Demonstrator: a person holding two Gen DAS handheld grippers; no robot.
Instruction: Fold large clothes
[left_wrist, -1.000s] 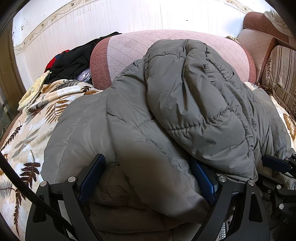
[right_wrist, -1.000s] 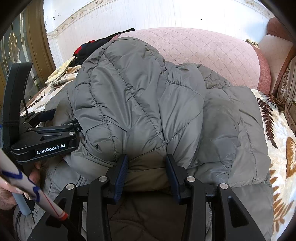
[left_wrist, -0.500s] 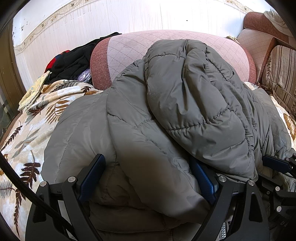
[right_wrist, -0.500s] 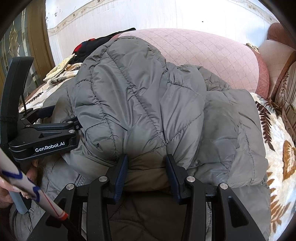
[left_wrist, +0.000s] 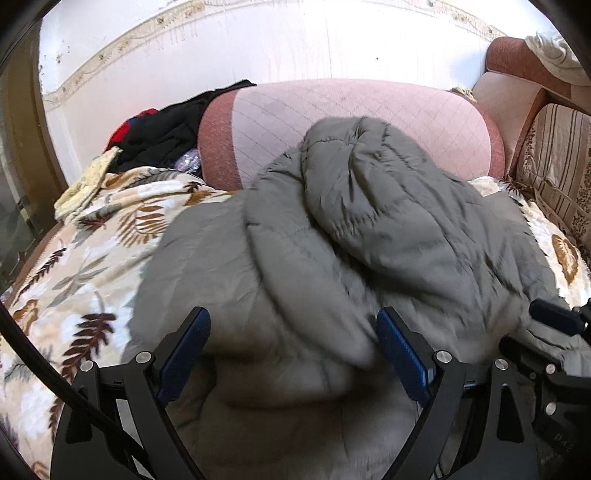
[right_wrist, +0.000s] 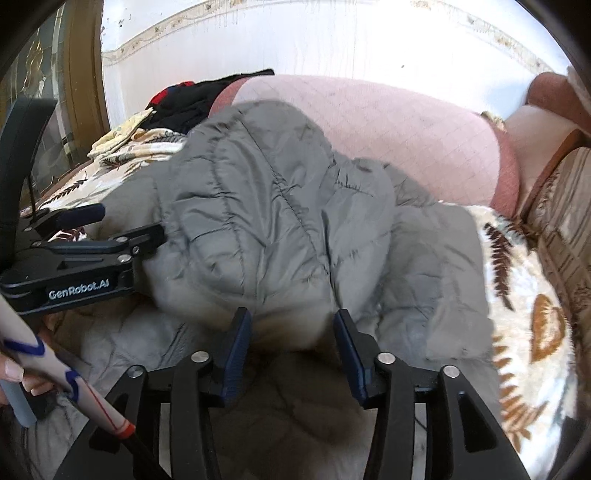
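Note:
A large grey puffer jacket (left_wrist: 369, 229) lies bunched on a leaf-print blanket on a sofa; it also shows in the right wrist view (right_wrist: 280, 206). My left gripper (left_wrist: 291, 347) is open, jaws wide on either side of the jacket's near fold, with fabric between them. My right gripper (right_wrist: 291, 339) is open, its jaws straddling a thick fold at the jacket's near edge. The left gripper's body (right_wrist: 85, 258) shows at the left of the right wrist view, pressed into the jacket's side.
The leaf-print blanket (left_wrist: 85, 266) covers the seat. A pink quilted backrest cushion (left_wrist: 332, 110) stands behind the jacket. Dark clothes (left_wrist: 166, 129) lie piled at the back left. A striped cushion (left_wrist: 554, 177) is at the right.
Both views pulled back and blurred. The right gripper's jaws have widened from their pinch on the fold. The jacket has sagged lower against the backrest.

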